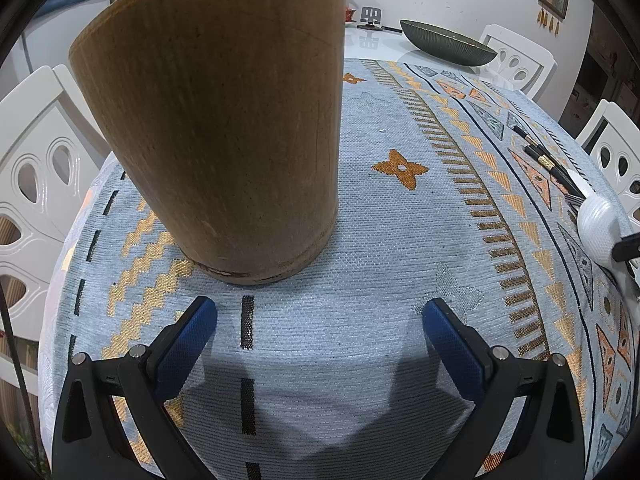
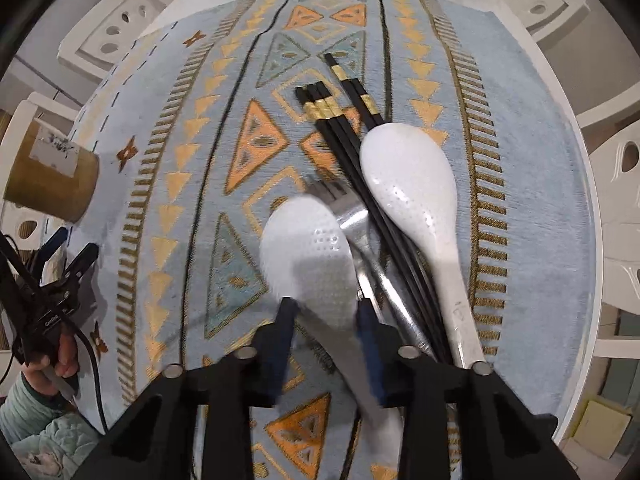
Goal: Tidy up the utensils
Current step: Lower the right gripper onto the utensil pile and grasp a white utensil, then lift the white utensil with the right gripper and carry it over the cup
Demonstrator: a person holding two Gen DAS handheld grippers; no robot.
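The left gripper [image 1: 320, 316] hangs over the cloth [image 1: 360, 240] with its jaws spread wide and nothing between them; the wooden holder [image 1: 216, 128] stands upright just beyond, toward 11 o'clock of the fingertips. In the right wrist view the right gripper [image 2: 326, 312] points steeply down at the pile of utensils, jaws drawn narrow around the neck of a white spoon [image 2: 308, 252], its bowl lying at 12 o'clock of the tips; blur hides whether the pads press on it. A fork [image 2: 344, 208] lies under that spoon, black chopsticks [image 2: 340, 120] fan toward 12 o'clock, and a second white spoon [image 2: 412, 184] lies at 1 o'clock. The holder sits far off at 9 o'clock.
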